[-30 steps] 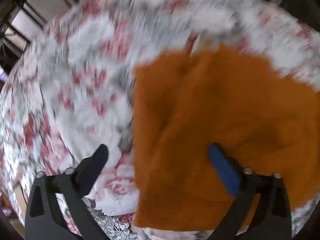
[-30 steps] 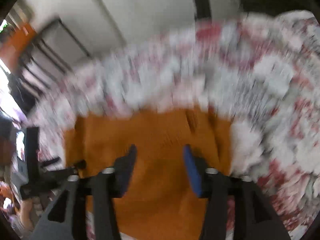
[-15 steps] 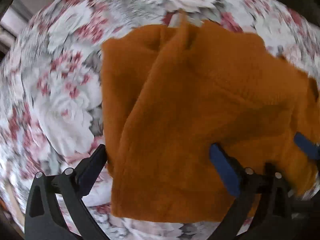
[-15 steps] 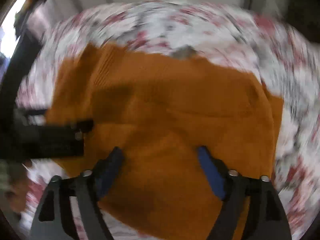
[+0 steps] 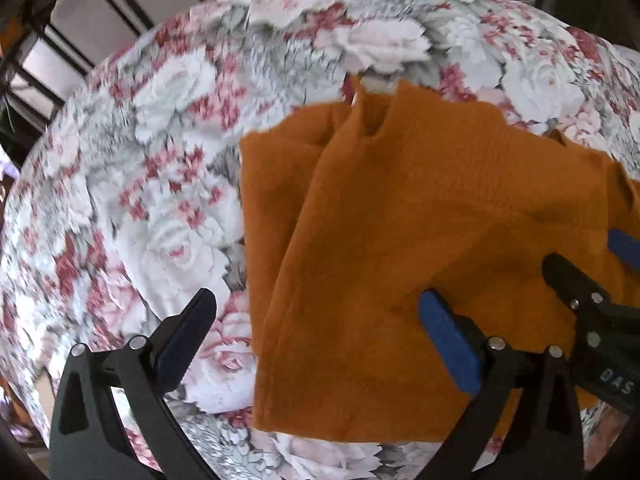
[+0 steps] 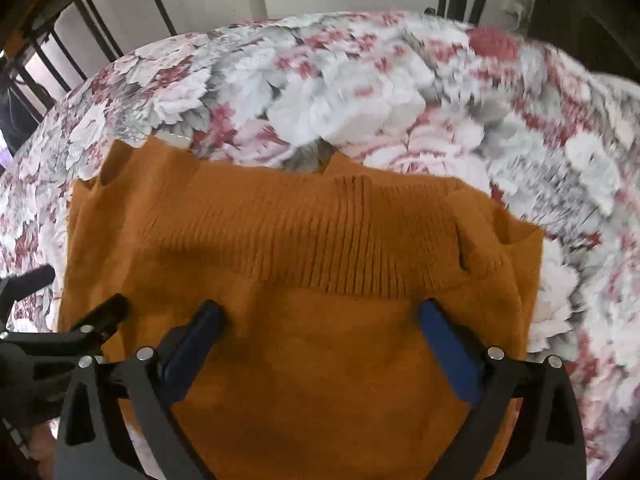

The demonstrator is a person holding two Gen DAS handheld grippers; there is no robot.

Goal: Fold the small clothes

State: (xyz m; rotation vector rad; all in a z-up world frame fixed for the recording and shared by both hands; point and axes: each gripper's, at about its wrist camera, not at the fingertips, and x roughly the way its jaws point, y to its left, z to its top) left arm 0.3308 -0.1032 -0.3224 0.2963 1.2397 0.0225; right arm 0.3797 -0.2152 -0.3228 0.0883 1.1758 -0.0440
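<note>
1. An orange knitted garment point(image 6: 304, 280) lies partly folded on a floral-covered bed point(image 6: 360, 92), directly ahead of and beneath both hand-held grippers; whether the surface is a bed or a covered worktop cannot be settled.
2. The right hand-held gripper point(image 6: 320, 320) hovers over the middle of the knit, its jaws opening to their widest, nothing pinched between the blue pads.
3. The left hand-held gripper point(image 5: 316, 312) stands wide open too, straddling the garment's left edge: one finger over the floral cover, the other over the orange knit, gripping nothing.
4. The garment's long axis runs across the right gripper's view, ribbed band point(image 6: 340, 236) just beyond its fingertips.
5. The right gripper sits nearer the garment's centre, the left nearer the folded side edge point(image 5: 280, 240).
6. No containers appear.
</note>
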